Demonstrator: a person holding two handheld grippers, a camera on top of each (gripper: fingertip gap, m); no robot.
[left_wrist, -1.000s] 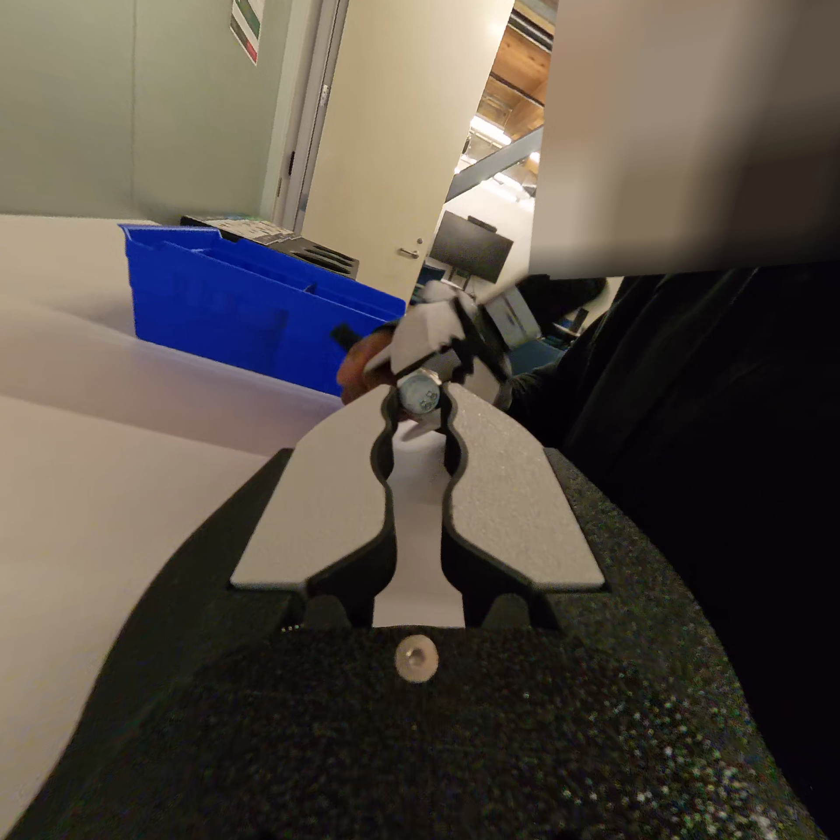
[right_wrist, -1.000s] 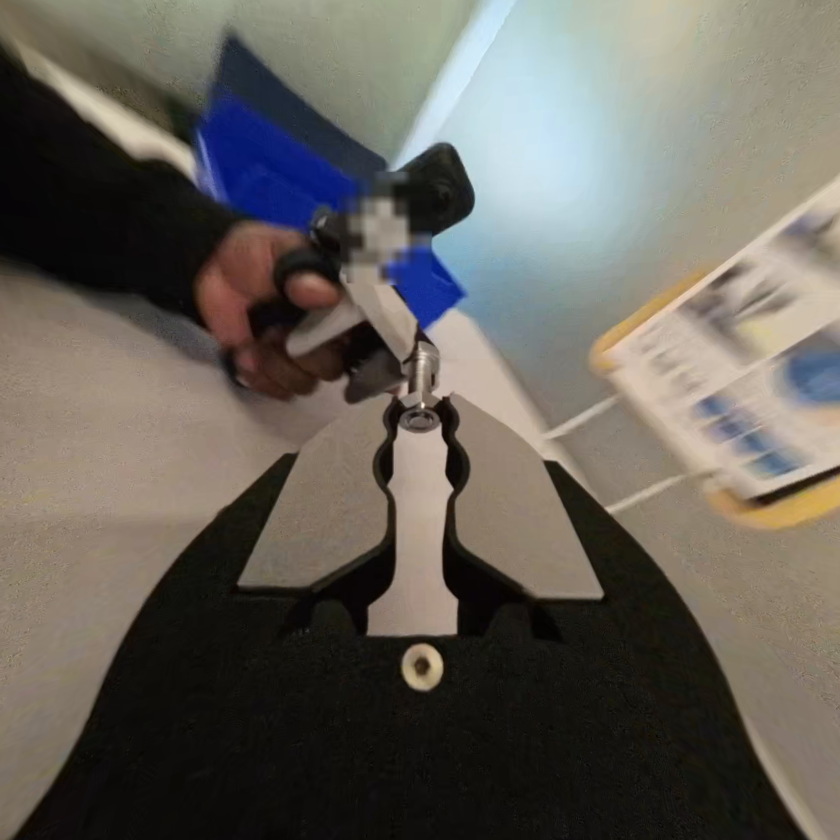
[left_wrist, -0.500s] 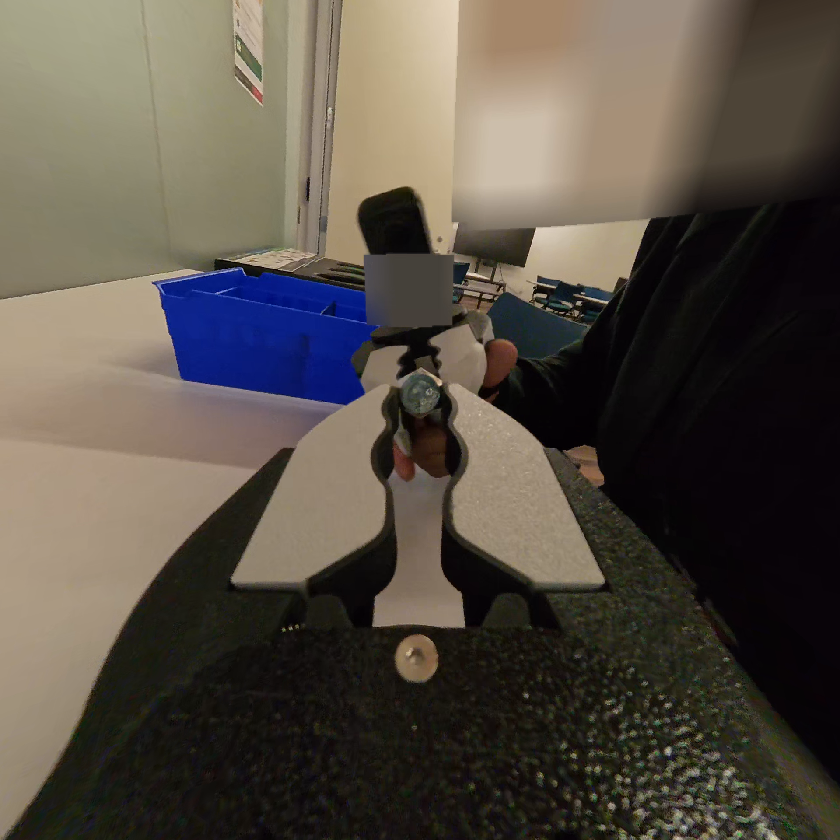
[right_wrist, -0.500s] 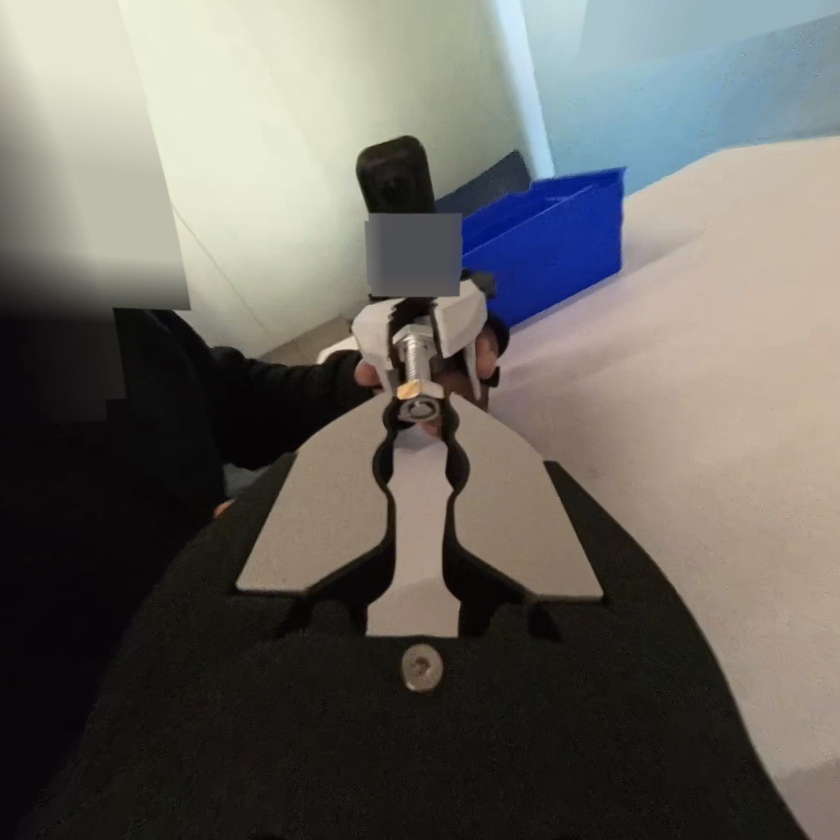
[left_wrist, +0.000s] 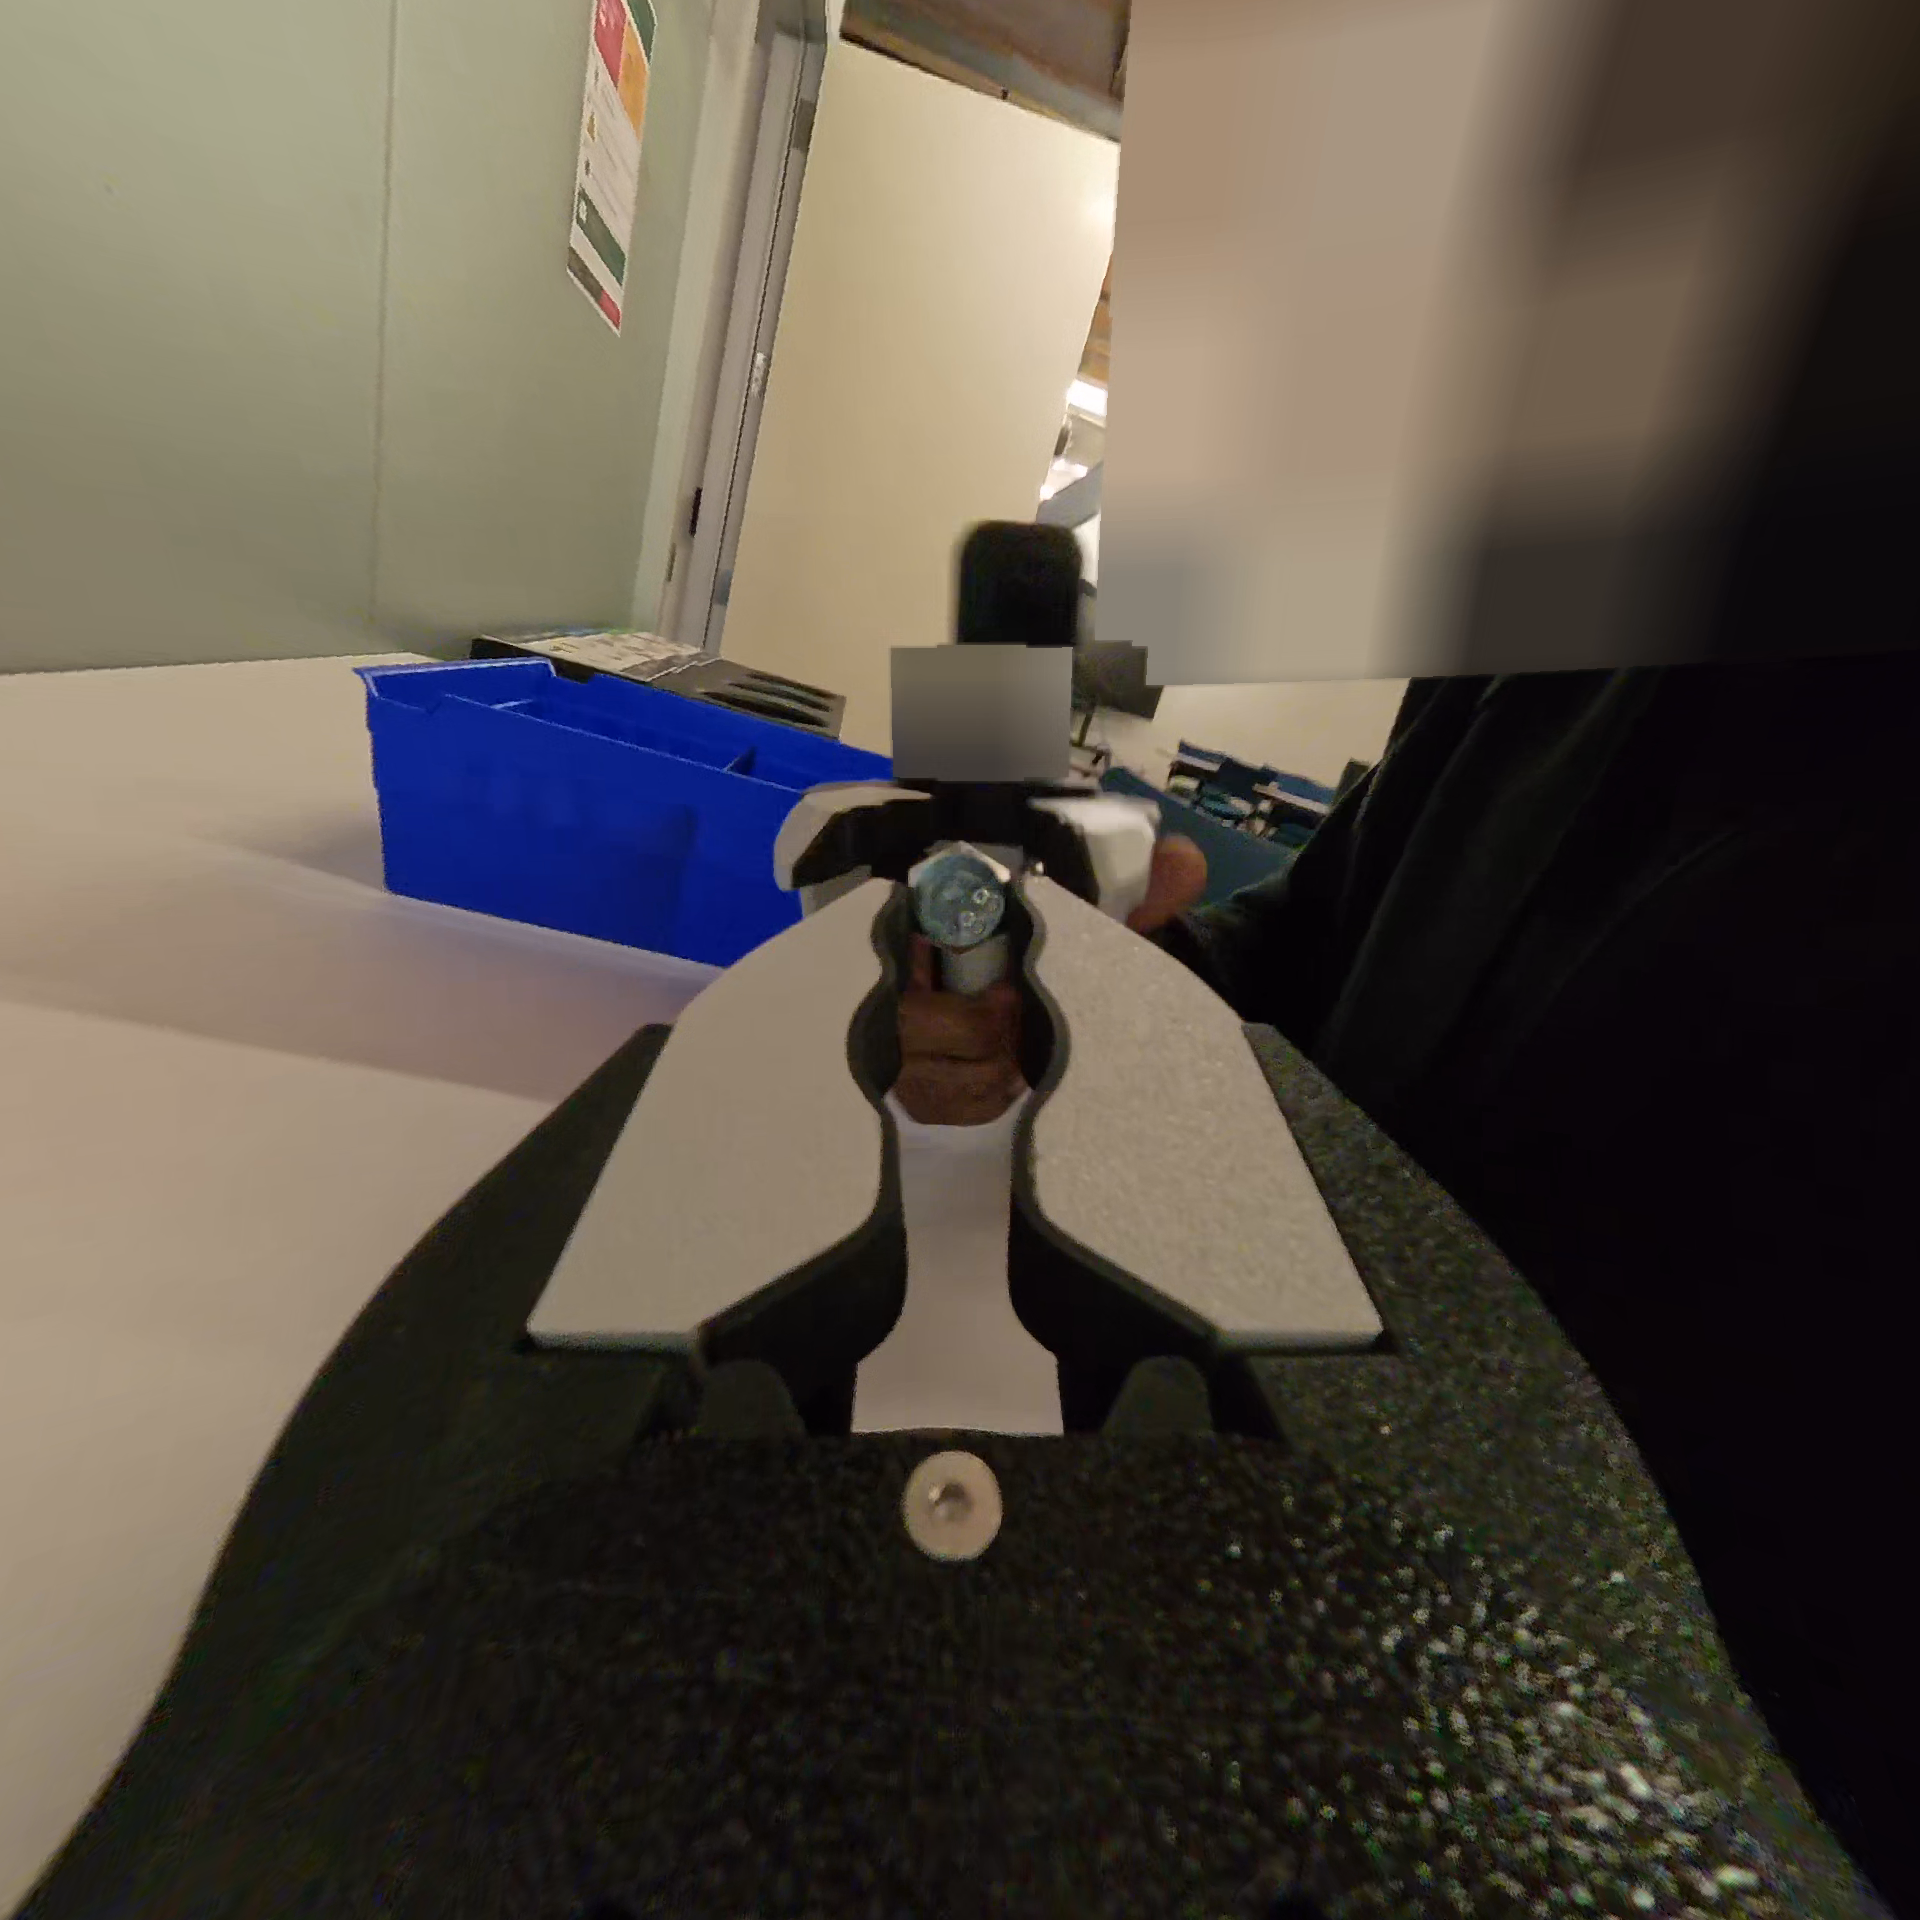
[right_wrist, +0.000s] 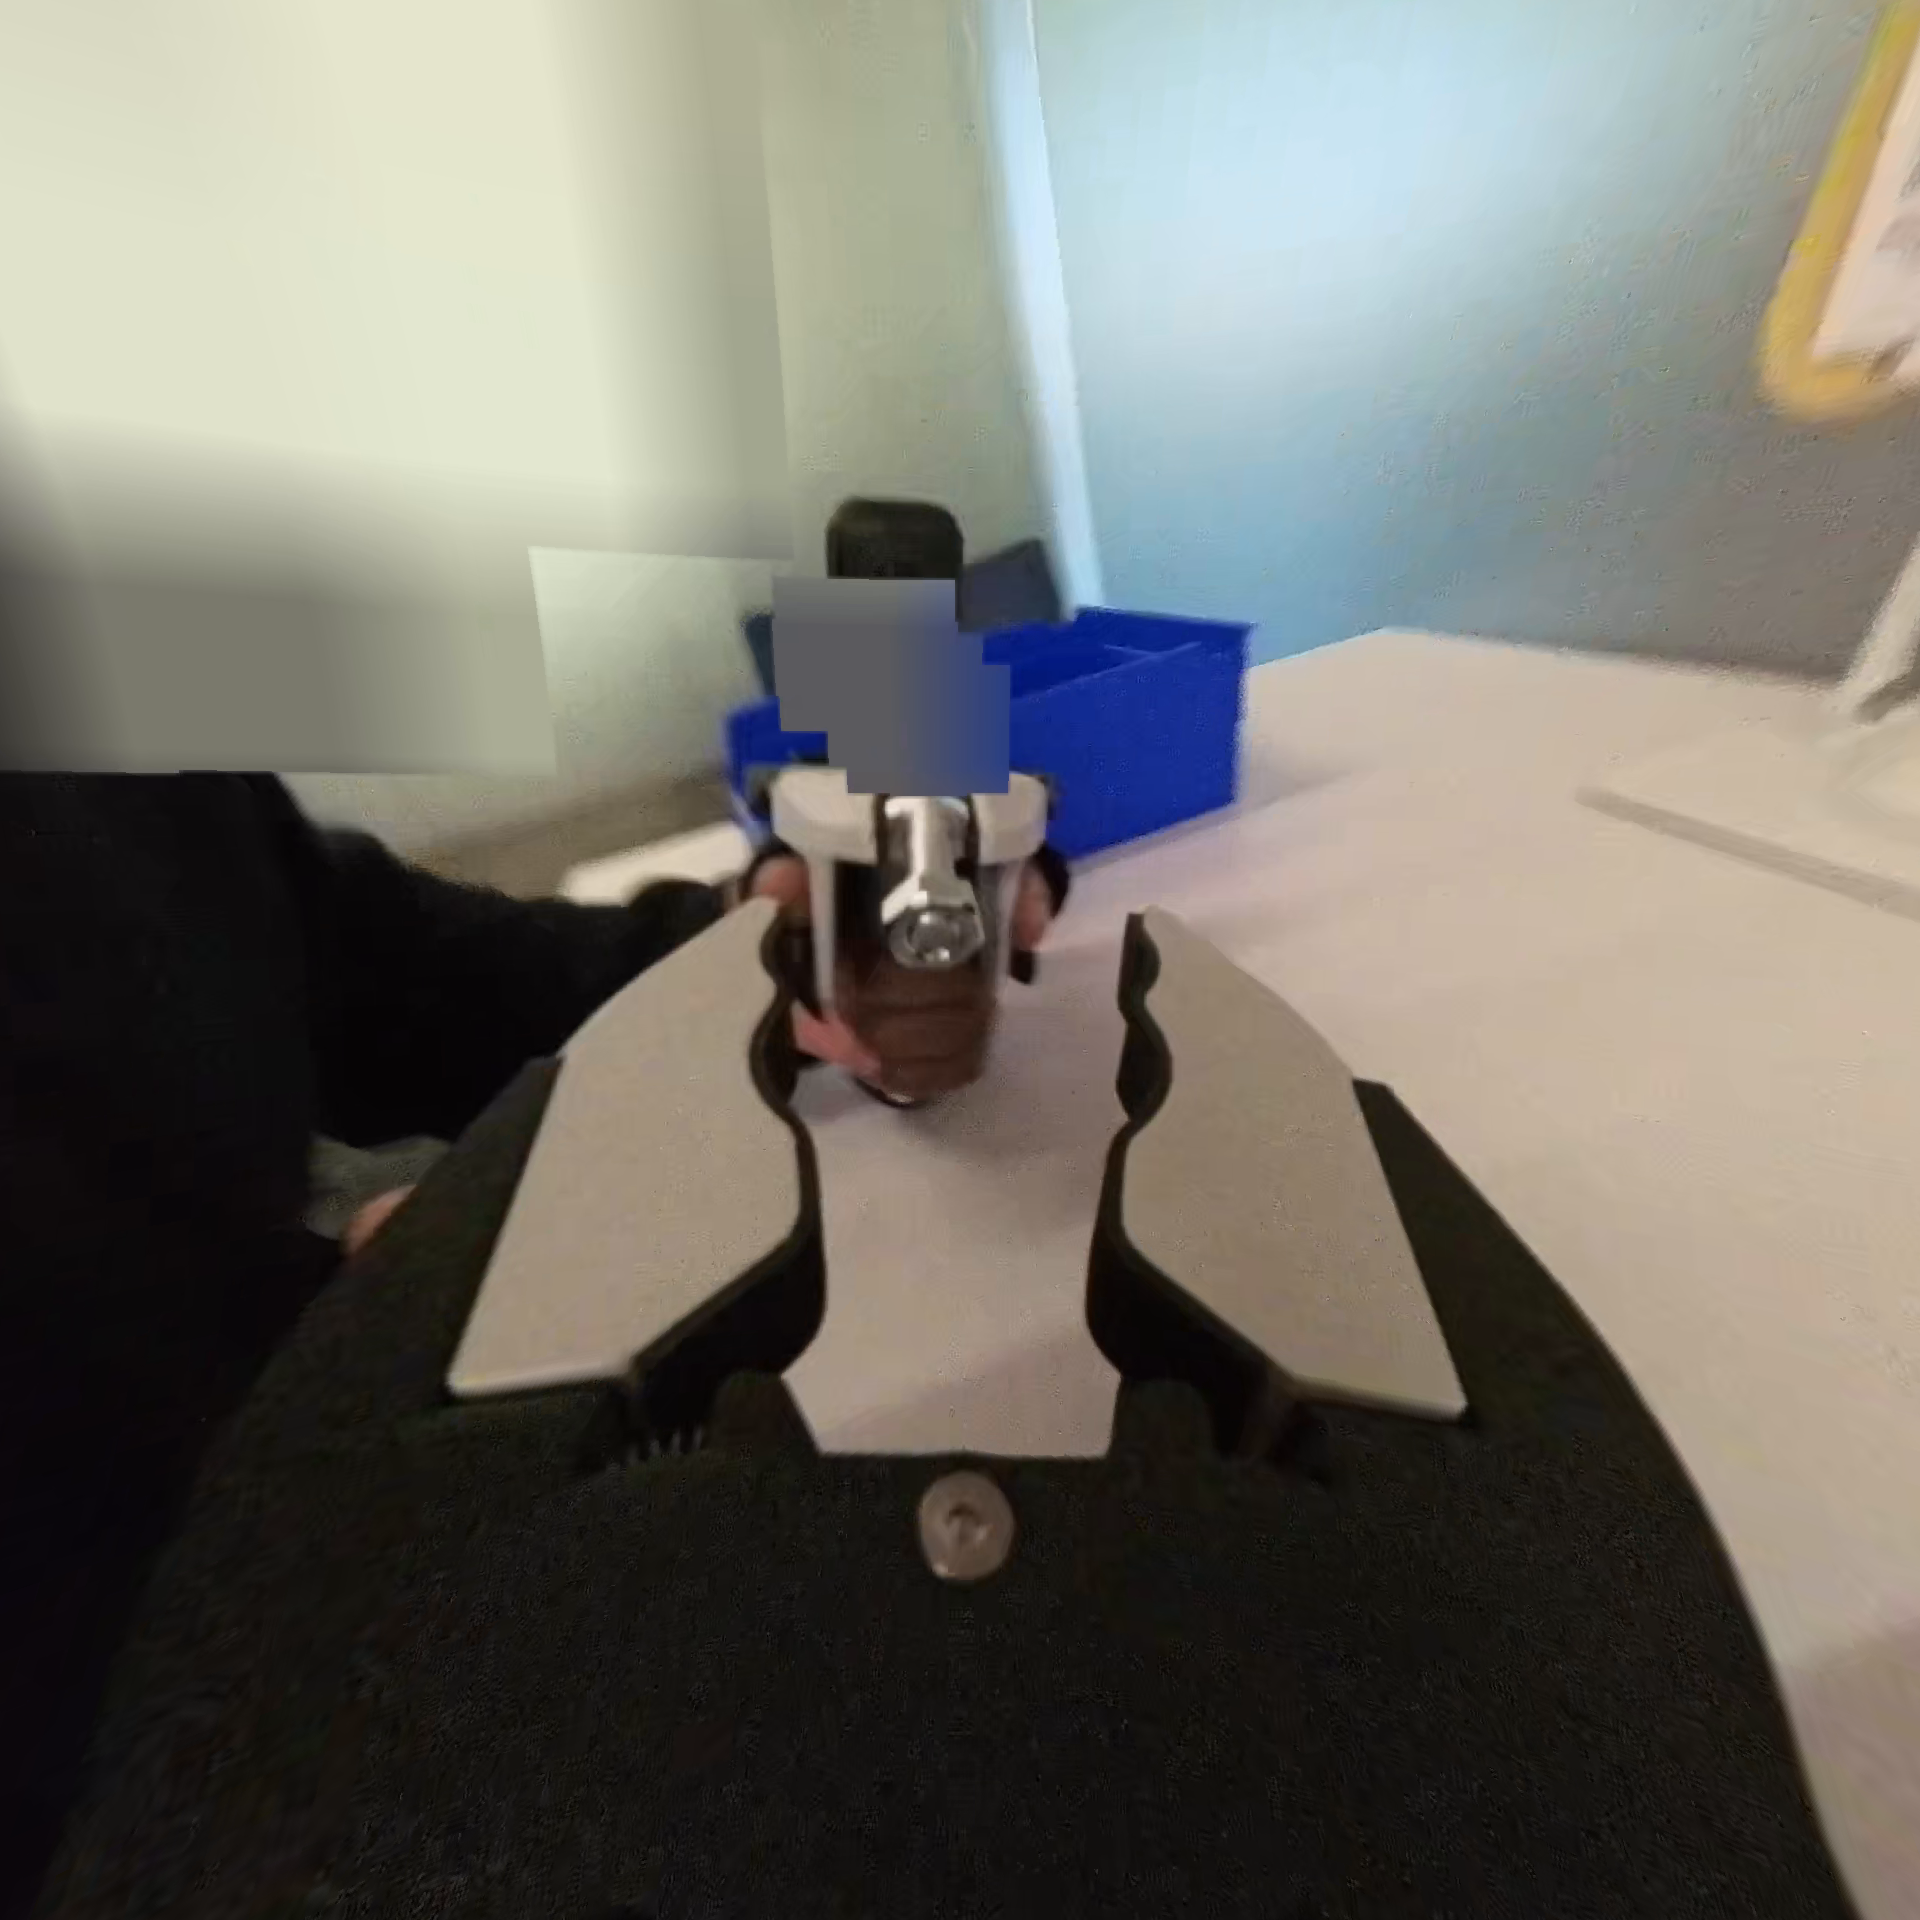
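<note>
My left gripper (left_wrist: 958, 920) is shut on the hexagonal head of a silver bolt (left_wrist: 956, 904) and holds it above the white table (left_wrist: 208, 1143). In the right wrist view the same bolt (right_wrist: 920, 862) points toward me out of the left gripper (right_wrist: 914, 826), with a nut (right_wrist: 932, 935) on its near end. My right gripper (right_wrist: 954, 920) is open. Its fingers (right_wrist: 665, 1122) stand wide on either side of the nut and do not touch it. It also shows in the left wrist view (left_wrist: 961, 831), open behind the bolt.
A blue divided bin (left_wrist: 582, 800) stands on the table behind the grippers; it also shows in the right wrist view (right_wrist: 1132, 717). A person's black sleeve (left_wrist: 1558, 1039) is at the right. A doorway (left_wrist: 935, 364) lies beyond the table. My right fingertips sit around 65 cm from my left ones.
My right gripper was shut on the nut end of the bolt and has now opened wide, letting go. My left gripper still grips the bolt head. Both views have swung level.
</note>
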